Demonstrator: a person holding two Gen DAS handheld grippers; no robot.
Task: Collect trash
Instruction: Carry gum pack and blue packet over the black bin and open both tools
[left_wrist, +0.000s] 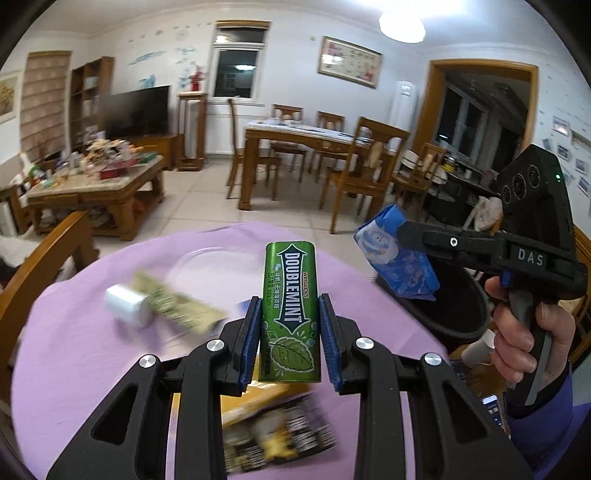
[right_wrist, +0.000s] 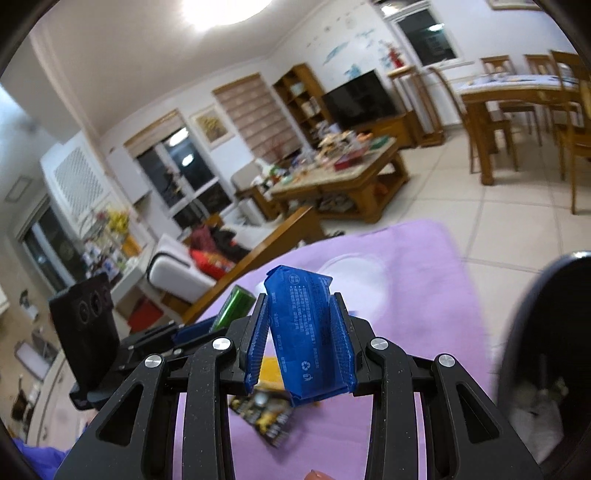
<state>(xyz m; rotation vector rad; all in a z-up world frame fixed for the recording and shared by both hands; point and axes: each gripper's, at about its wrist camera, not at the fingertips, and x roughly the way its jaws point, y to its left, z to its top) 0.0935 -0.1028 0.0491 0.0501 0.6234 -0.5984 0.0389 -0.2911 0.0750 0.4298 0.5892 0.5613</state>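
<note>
My left gripper (left_wrist: 289, 306) is shut on a green Doublemint gum tin (left_wrist: 290, 295) and holds it upright above the purple tablecloth (left_wrist: 92, 369). My right gripper (right_wrist: 300, 299) is shut on a blue tissue packet (right_wrist: 306, 332). In the left wrist view the right gripper (left_wrist: 402, 236) holds the blue packet (left_wrist: 391, 262) above the black trash bin (left_wrist: 454, 310) at the table's right. The green tin (right_wrist: 236, 306) and the left gripper (right_wrist: 192, 332) also show at the left of the right wrist view. The bin's rim (right_wrist: 524, 332) is at the right there.
On the cloth lie a white-capped tube (left_wrist: 162, 306), a clear plate (left_wrist: 207, 266), a yellow-and-black wrapper (left_wrist: 280, 432) and a yellow item (left_wrist: 258, 398). A wooden chair (left_wrist: 40, 266) stands left of the table. A cluttered coffee table (left_wrist: 96, 184) and dining set (left_wrist: 314, 147) stand beyond.
</note>
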